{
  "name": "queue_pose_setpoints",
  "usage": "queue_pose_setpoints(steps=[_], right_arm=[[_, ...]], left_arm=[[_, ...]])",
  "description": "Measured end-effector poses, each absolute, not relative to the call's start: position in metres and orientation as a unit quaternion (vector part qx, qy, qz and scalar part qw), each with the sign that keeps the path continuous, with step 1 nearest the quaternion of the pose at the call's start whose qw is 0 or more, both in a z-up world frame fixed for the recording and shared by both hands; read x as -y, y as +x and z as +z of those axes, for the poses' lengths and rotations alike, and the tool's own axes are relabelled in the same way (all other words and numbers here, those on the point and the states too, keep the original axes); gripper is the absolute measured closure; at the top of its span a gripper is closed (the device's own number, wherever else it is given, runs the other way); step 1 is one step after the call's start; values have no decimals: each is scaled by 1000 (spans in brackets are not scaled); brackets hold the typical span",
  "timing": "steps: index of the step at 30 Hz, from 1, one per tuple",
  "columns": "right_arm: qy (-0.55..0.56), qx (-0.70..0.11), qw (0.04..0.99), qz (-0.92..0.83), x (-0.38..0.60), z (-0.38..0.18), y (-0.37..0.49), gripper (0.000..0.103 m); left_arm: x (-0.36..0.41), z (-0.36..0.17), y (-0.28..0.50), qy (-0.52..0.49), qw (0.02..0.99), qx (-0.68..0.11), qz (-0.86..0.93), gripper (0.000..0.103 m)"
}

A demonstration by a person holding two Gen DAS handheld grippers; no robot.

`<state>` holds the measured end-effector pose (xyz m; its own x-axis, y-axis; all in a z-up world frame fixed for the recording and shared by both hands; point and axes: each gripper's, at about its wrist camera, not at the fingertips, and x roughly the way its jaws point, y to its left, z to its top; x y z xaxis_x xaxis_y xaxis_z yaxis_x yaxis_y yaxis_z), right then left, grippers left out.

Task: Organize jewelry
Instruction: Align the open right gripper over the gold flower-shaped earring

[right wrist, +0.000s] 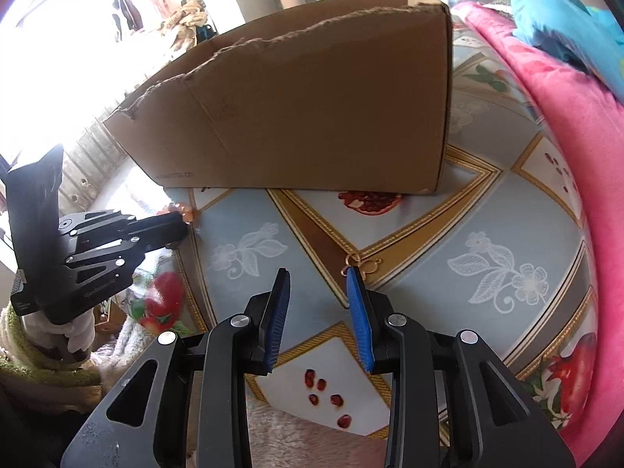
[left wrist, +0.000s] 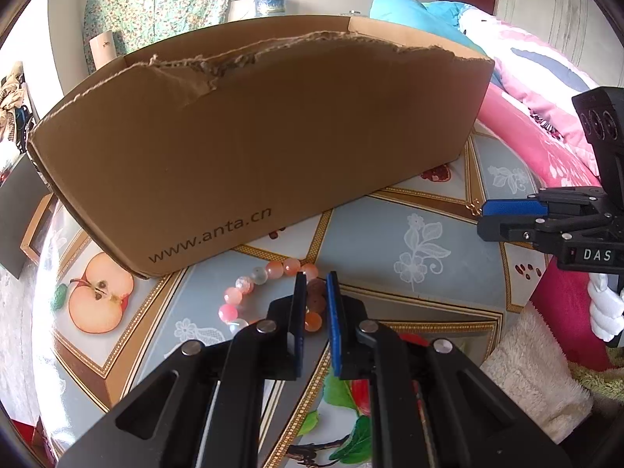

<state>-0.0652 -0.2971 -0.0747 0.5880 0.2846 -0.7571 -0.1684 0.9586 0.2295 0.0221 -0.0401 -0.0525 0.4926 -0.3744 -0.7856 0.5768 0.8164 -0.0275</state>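
Two risks stand out. The left claw [left wrist: 316, 279], low centre of its own view, has its jaws narrowly apart around the dark beads of the bracelet [left wrist: 269, 292] — I judge that a shallow pinch could let the round beads roll free. The right claw [right wrist: 318, 275] stands wider apart and holds nothing; its blue fingertip touches or covers the small gold piece [right wrist: 360, 263], which could get nudged away. The cardboard box [left wrist: 249, 148] fills the upper frame, on the patterned cloth [left wrist: 390, 226].
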Motion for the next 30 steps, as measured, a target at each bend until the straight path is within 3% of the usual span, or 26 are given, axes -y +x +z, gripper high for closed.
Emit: queue_pose_setpoints(steps=[18,30], right_arm=[[62,-422,900,96,289,-68,-69,72],[-1,-407,913,22,273,-75,-68,73]], left_arm=[[40,-53,21,122,856,-418,-278,93],[40,-53,21,118,857,-417,-277,93]])
